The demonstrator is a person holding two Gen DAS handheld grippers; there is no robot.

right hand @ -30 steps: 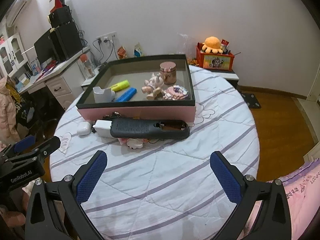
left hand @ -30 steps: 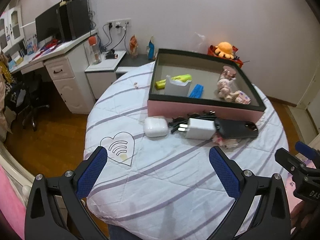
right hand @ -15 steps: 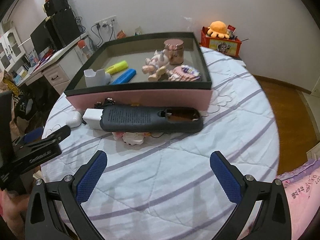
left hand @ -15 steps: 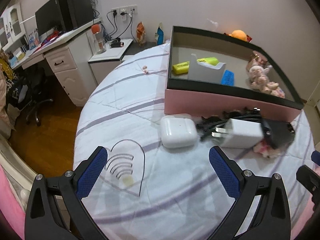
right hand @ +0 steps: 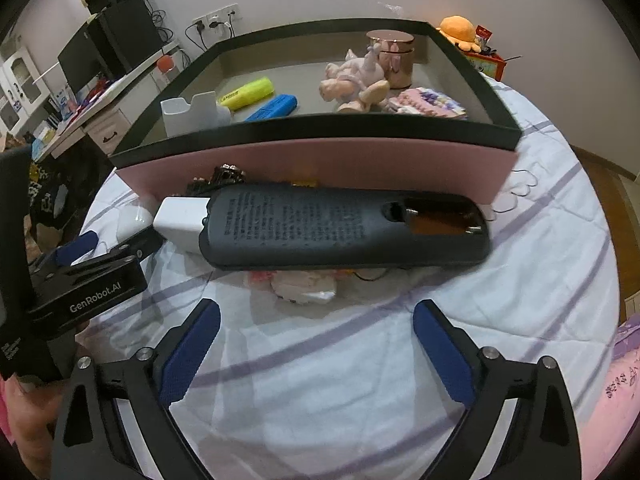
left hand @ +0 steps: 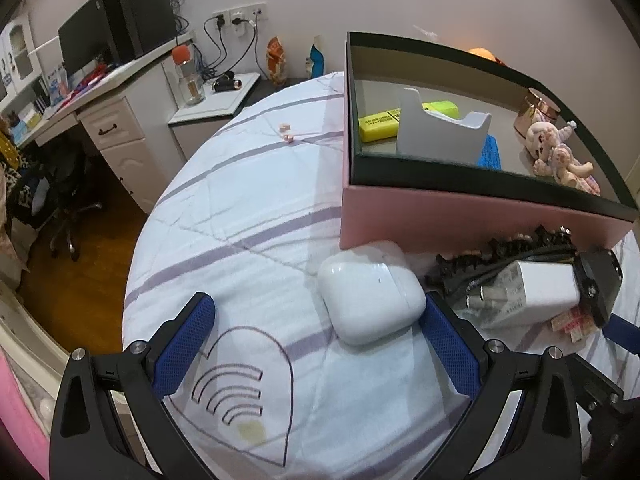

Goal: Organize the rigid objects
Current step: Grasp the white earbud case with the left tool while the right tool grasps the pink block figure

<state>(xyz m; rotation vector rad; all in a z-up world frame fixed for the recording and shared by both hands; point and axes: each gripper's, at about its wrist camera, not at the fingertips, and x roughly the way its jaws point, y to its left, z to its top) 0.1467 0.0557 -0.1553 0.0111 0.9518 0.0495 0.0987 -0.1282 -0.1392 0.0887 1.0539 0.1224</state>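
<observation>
Earbud case, one glossy white rounded plastic [left hand: 372,295], full only in left view, left gripper [left hand: 318,322] wide open, empty, one dark grey remote [right hand: 344,230] whole only in right view, right gripper [right hand: 316,330] closing, empty.

Bare striped white bedspread [right hand: 320,360] lies open in front of the right gripper [right hand: 316,344], whose jaws are closing with nothing between them. Beyond it the long dark grey remote [right hand: 344,228] lies crosswise, close against the pink box wall [right hand: 320,164], blocking the straight way in. The left gripper [left hand: 316,344] has clear cloth on its left; its right finger sits just beside the white rounded earbud case [left hand: 370,296]. A white charger block [left hand: 532,296] and tangled black cable [left hand: 500,252] crowd the right.
</observation>
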